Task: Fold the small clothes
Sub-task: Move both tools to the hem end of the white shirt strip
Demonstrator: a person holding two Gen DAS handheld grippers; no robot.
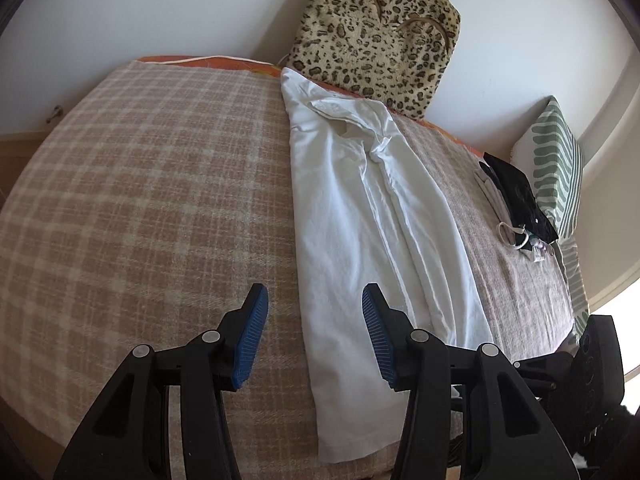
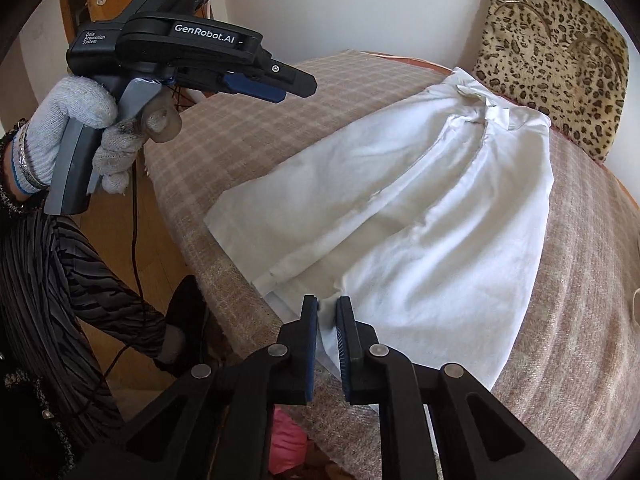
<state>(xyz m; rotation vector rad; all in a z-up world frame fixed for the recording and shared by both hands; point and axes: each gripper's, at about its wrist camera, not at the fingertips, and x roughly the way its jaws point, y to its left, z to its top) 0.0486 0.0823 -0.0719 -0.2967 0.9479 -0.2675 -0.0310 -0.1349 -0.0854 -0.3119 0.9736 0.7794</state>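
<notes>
White cotton, that is what we are looking at: a shirt (image 1: 360, 216) laid lengthwise on the checked blanket (image 1: 140, 184) of the bed, collar toward the far wall, both sides already turned in so it lies as a long narrow strip. That shape suits a fold from hem to collar, and I judge that to be the step in hand.

The right hand-held gripper (image 2: 328, 312) is pinching the shirt's near hem (image 2: 326, 322) at the bed's edge, cloth caught between its blue pads, jaws pressed nearly together. It holds the corner, probably because that is the end that has to travel. The left hand-held gripper (image 1: 316, 300) hangs above the bed with its jaws spread wide and nothing between them, one pad over blanket, the other over the shirt's left edge. It looks placed to take the other hem corner.

The right view gives what the left cannot: the actual pinch, and the gloved hand (image 2: 76, 120) carrying the left tool well clear of the fabric. The left view adds the far side of the bed: a small pile of clothes (image 1: 516, 208), dark and light, beside a green-patterned pillow (image 1: 556, 160), and a leopard-print cushion (image 1: 376, 32) against the wall.
</notes>
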